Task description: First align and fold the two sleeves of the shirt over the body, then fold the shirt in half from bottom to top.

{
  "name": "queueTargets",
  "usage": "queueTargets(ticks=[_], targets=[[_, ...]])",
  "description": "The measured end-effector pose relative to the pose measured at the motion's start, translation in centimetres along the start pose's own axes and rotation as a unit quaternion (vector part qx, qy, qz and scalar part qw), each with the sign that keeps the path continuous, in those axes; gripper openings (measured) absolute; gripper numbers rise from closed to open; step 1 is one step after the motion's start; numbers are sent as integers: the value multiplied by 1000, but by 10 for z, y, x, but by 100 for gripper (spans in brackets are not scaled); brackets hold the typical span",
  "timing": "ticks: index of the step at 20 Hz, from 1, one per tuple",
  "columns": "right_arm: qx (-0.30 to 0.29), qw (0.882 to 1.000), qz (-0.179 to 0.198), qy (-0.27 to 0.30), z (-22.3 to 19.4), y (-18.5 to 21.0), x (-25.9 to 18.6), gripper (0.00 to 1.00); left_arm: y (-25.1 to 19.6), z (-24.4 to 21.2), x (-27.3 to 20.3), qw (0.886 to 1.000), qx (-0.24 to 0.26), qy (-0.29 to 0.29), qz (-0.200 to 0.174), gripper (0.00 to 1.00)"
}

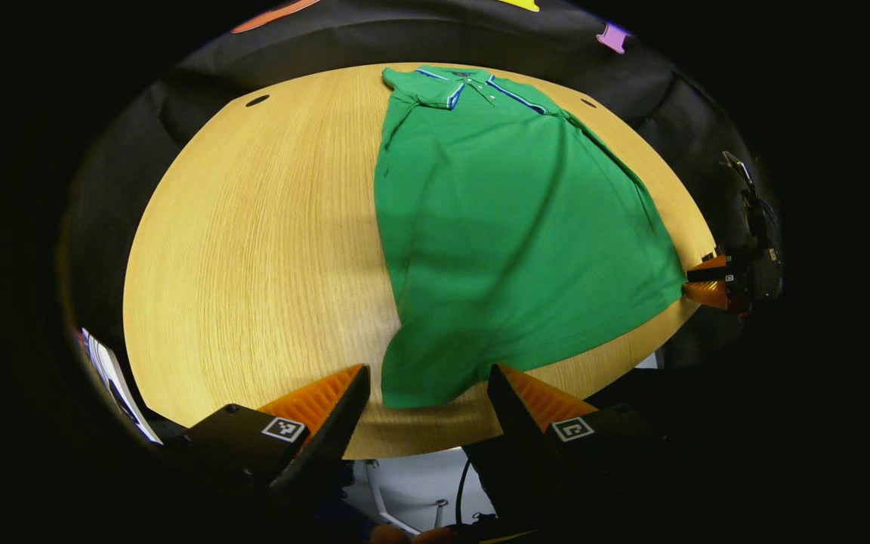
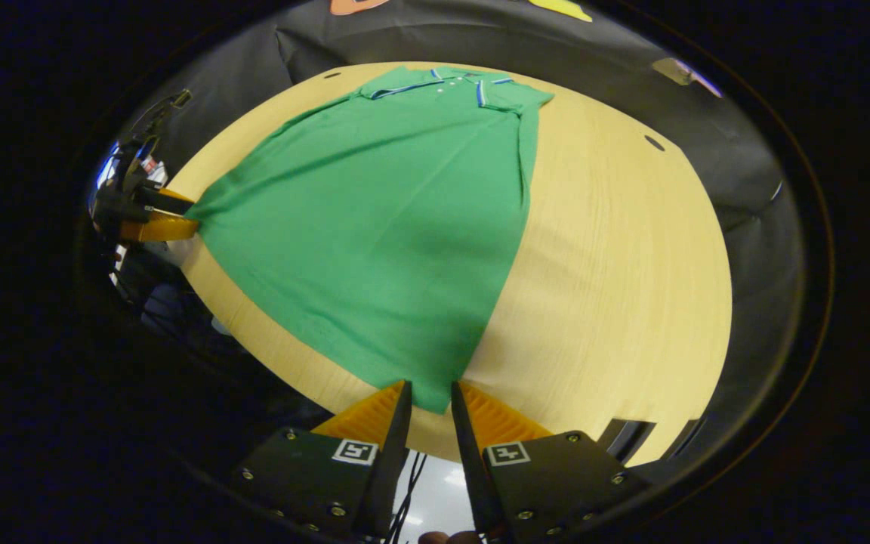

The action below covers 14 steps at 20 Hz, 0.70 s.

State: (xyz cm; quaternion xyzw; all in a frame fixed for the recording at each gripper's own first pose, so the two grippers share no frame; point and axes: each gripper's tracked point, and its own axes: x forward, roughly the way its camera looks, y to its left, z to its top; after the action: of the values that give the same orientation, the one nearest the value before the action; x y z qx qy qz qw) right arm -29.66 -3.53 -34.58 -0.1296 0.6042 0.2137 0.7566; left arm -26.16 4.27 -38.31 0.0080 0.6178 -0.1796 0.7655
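No text, label, brand or number can be read anywhere in either view

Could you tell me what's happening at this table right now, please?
A person is folding a green polo shirt on a round wooden table with two handheld grippers. Both sleeves already lie folded over the body. The left gripper is open around one bottom corner of the hem, and the right gripper is nearly closed on the other corner. The bottom-to-top fold is not yet done.
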Motion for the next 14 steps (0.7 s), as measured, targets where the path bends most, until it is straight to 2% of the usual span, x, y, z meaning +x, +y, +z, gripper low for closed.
queueTargets(ticks=[1,3,6,7,9,10,11,12,13,14], targets=[[0,1000,9,-7,7,6,1,56,0,-2,1,1000,6,6,4,100],[-25,1000,-1,1,11,5,1,93,-1,-4,2,999,30,18,18,100],[-32,999,-4,10,10,3,3,93,-6,-2,5,999,44,21,23,100],[-31,999,-6,9,14,3,2,93,-8,-2,5,999,43,23,23,100],[-32,999,-7,13,15,2,3,86,-13,0,4,998,52,24,20,96],[-27,1000,-7,13,16,1,2,78,-16,1,6,998,58,23,18,94],[-22,1000,-8,17,16,-1,3,70,-18,5,5,998,63,20,16,80],[-21,1000,-13,14,17,-5,2,67,-20,4,7,998,64,17,15,64],[-12,1000,-14,18,16,-8,4,50,-20,6,9,998,61,15,15,48],[-5,1000,-13,21,15,-8,4,33,-21,8,10,998,55,10,16,44]])
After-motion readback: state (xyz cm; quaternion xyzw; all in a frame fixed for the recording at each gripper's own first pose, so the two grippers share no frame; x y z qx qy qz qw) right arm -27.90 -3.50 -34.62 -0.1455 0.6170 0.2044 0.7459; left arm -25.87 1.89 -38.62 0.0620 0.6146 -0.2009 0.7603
